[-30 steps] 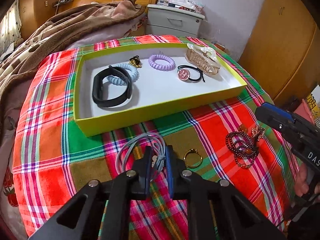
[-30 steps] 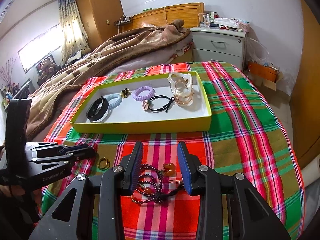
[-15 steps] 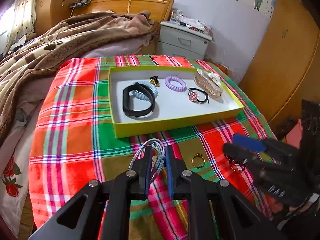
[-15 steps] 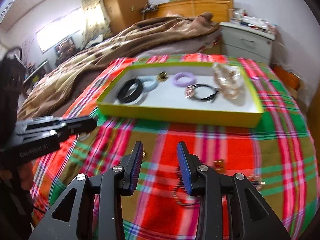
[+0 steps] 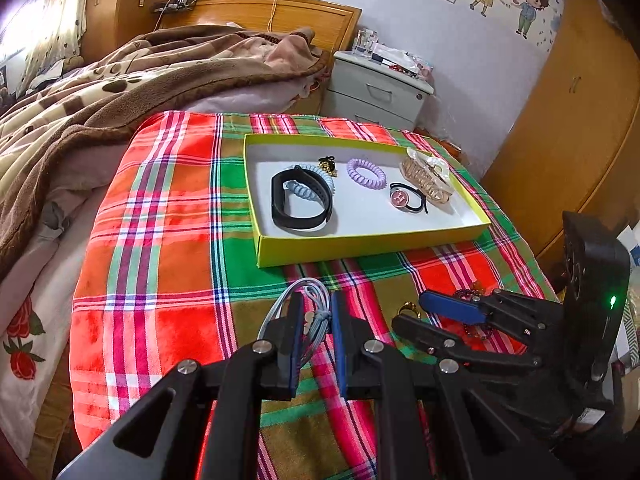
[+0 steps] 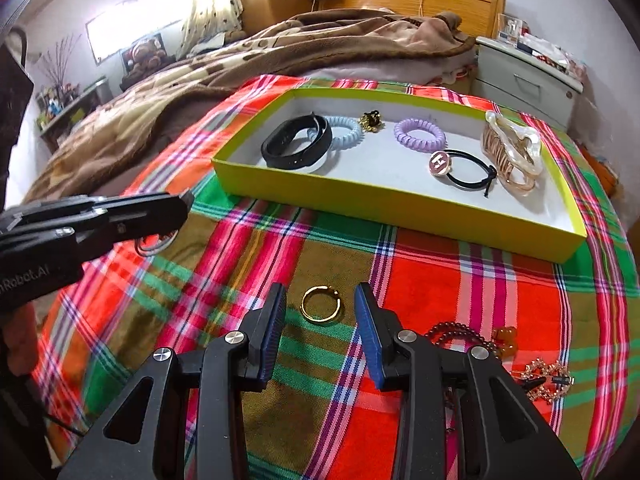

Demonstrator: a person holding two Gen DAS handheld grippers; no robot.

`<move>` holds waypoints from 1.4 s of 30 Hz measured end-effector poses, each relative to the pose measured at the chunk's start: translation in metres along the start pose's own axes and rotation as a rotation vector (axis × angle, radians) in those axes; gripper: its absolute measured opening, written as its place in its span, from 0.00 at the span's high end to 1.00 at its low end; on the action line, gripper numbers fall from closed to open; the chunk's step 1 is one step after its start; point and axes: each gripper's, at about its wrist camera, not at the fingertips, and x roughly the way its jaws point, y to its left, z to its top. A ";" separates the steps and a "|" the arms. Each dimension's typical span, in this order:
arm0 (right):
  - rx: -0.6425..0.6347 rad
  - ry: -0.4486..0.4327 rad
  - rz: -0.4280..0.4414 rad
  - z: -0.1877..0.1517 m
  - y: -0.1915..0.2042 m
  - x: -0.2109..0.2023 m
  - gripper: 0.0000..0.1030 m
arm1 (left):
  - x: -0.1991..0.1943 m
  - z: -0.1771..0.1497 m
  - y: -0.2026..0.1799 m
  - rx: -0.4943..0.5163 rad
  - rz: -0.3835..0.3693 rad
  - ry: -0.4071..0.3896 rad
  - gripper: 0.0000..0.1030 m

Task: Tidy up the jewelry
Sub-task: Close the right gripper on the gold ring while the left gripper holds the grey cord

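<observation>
My left gripper [image 5: 314, 312] is shut on a grey-blue elastic hair tie [image 5: 316, 318], held above the plaid cloth in front of the yellow tray [image 5: 360, 245]. The tray [image 6: 384, 200] holds a black band [image 6: 298, 145], a blue coil tie [image 6: 346, 132], a purple coil tie [image 6: 419, 134], a black tie with a pink charm [image 6: 460, 166], a hair claw [image 6: 512, 152] and a small gold piece [image 6: 370, 121]. My right gripper [image 6: 320, 310] is open, its fingers either side of a gold ring [image 6: 321, 308] on the cloth. The left gripper also shows in the right wrist view [image 6: 176, 208].
A dark bead bracelet [image 6: 460, 334], an amber piece [image 6: 505, 338] and a gold chain piece [image 6: 548, 380] lie on the cloth right of the ring. A brown blanket [image 5: 120, 92] covers the bed behind. A grey nightstand [image 5: 376, 94] stands behind the tray.
My right gripper has swung left from over the bead bracelet to the gold ring. My left gripper has lifted and pulled back with the hair tie still in it.
</observation>
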 end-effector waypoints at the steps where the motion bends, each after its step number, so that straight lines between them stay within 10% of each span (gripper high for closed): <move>1: -0.010 0.000 -0.012 0.000 0.002 0.000 0.65 | 0.000 0.000 0.001 -0.001 -0.001 0.000 0.87; 42: 0.065 -0.104 -0.020 0.003 -0.012 -0.029 0.77 | -0.003 0.010 -0.011 0.028 0.014 -0.009 0.87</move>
